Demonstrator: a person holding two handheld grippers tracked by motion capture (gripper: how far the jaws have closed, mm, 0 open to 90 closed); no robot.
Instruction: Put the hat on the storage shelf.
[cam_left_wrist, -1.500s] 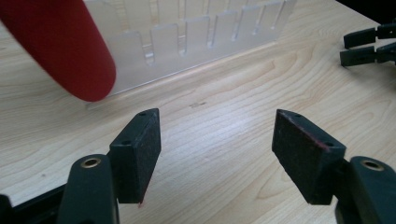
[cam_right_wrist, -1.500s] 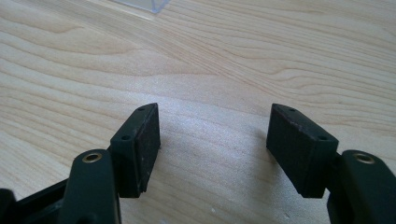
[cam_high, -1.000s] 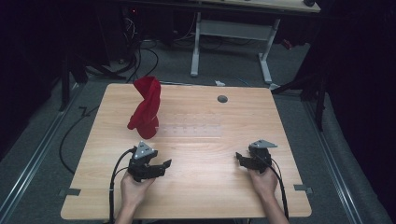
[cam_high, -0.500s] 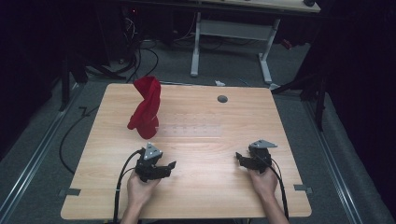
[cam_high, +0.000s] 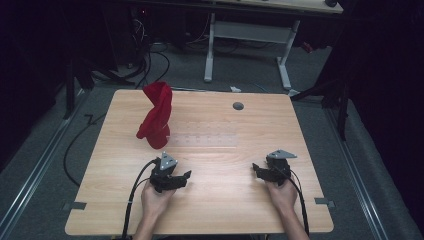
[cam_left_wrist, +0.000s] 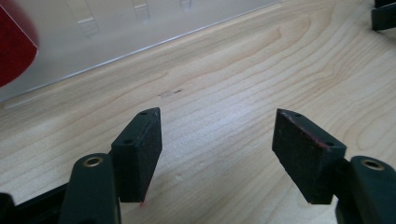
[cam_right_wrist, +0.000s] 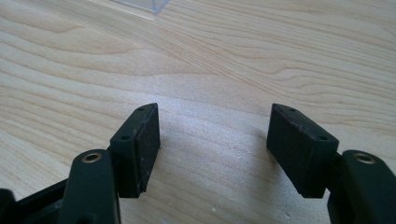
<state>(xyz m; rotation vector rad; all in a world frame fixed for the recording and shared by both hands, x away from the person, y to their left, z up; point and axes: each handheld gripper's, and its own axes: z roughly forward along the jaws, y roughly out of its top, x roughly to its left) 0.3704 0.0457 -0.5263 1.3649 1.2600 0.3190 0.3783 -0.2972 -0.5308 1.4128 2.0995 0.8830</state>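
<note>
High view: nothing is gripped, so this looks like the start; the red cloth (cam_high: 156, 116) stands bunched at the table's (cam_high: 300, 125) far left, beside a clear tray (cam_high: 202, 140). Both hands rest low near the front edge.

Left gripper view: left gripper (cam_left_wrist: 217, 140) spread, empty; it likely reaches for the cloth.

Right gripper view: right gripper (cam_right_wrist: 213, 140) spread over bare wood.

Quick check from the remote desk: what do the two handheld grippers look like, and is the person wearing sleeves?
Both the left gripper and right gripper are black, each topped by a grey three-cornered plate and trailing a black cable. Each has two flat black rectangular fingers with small screw holes and brass-coloured pivots. Forearms are bare; no sleeves visible.
</note>
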